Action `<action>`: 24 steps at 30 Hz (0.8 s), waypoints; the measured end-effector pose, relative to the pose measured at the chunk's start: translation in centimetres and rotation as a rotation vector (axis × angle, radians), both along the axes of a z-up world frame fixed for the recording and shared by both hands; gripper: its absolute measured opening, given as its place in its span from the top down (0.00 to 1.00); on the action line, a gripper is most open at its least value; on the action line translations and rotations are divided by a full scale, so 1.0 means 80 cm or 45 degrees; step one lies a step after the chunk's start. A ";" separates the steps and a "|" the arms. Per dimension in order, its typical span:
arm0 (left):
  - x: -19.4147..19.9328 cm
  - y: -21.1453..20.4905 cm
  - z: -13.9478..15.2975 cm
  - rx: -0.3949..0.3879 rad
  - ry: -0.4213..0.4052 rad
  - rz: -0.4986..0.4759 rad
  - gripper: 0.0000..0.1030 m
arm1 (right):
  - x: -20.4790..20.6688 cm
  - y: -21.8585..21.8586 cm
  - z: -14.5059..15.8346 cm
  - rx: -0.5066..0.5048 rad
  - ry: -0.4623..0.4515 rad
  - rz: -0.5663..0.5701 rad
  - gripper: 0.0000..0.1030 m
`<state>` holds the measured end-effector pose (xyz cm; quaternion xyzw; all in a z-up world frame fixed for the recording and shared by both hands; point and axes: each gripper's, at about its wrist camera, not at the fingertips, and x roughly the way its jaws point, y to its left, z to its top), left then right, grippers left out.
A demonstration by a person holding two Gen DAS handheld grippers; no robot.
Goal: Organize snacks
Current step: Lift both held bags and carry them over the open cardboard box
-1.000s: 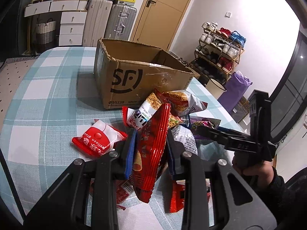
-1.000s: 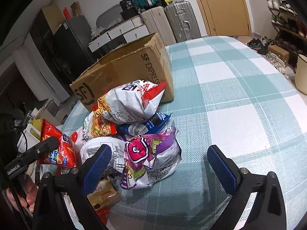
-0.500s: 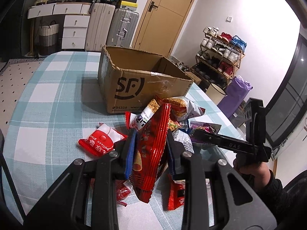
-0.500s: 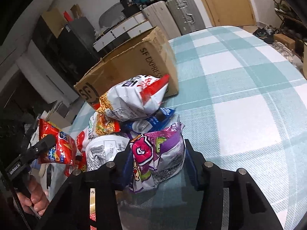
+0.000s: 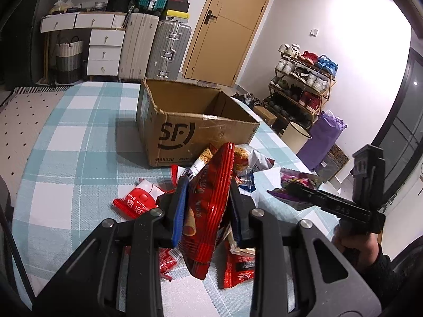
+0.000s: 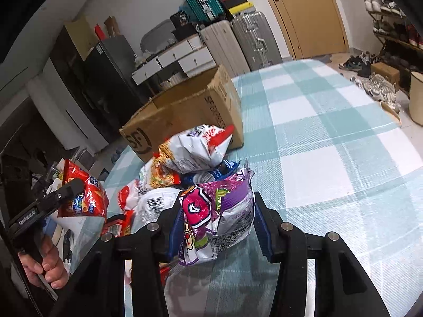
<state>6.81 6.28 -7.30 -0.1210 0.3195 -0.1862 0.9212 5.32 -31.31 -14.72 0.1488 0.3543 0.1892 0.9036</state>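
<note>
On the teal-and-white checked tablecloth (image 5: 66, 158), before the open brown cardboard box (image 5: 190, 124), the left gripper (image 5: 207, 211) clenches a red crinkled snack bag (image 5: 211, 206); the right gripper (image 6: 216, 227) clenches a purple snack bag (image 6: 219, 206). Silver suitcases (image 5: 169, 50) stand behind the box.

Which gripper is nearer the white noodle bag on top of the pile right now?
Right, by a little. The right gripper, shut on the purple snack bag, sits just in front of the white noodle bag. The left gripper, holding the red chip bag, is raised farther back.

Left wrist view looks close along its fingers across the table (image 5: 66, 145) toward the box (image 5: 185, 132) at frame centre. Right wrist view faces the same box (image 6: 185, 111) from the opposite side; both share the snack pile.
</note>
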 end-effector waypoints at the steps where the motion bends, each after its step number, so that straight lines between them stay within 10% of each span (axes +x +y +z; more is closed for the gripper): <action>1: -0.001 0.000 0.003 -0.002 -0.004 0.001 0.75 | -0.004 -0.001 0.005 -0.002 -0.016 0.001 0.54; 24: 0.009 -0.017 0.135 0.022 -0.140 0.002 0.75 | 0.001 0.064 0.138 -0.024 -0.251 0.196 0.54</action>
